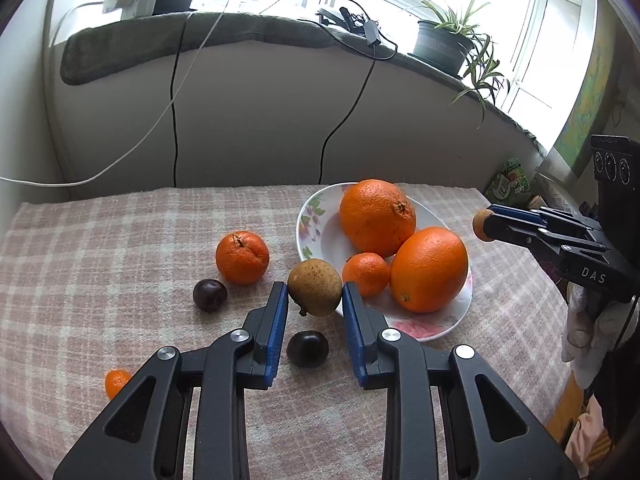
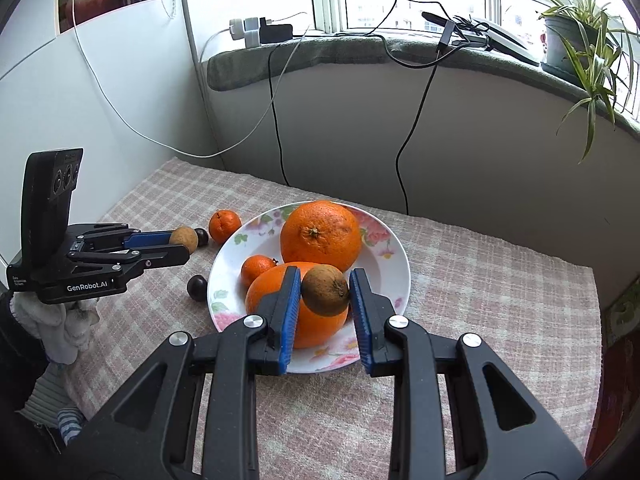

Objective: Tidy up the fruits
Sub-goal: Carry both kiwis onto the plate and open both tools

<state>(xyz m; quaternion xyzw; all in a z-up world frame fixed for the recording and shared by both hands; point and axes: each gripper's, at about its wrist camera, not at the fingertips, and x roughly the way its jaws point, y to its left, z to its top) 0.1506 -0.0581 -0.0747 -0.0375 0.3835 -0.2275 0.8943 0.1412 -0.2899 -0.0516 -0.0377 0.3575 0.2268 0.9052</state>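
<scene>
A small brown fruit (image 1: 315, 287) is held clamped at frame centre by the left gripper (image 1: 315, 300) and another (image 2: 325, 290) by the right gripper (image 2: 325, 300) above the plate (image 2: 394, 248), where release seems due next.

Left gripper (image 1: 315, 294): blue-padded fingers (image 1: 278, 316) closed onto a brown fruit (image 1: 315, 286), one on each side, holding it clear of the surface below.
Left hand (image 2: 60, 320): white-gloved, wrapped under the gripper body behind the fingers.
Right gripper (image 2: 325, 294): fingers (image 2: 291, 312) pinching a small brown fruit (image 2: 325, 295) at their tips, held aloft.
Right hand (image 1: 588, 332): white-gloved, gripping beneath the black body.
Pose: both grippers point forward, roughly level, well apart.
</scene>
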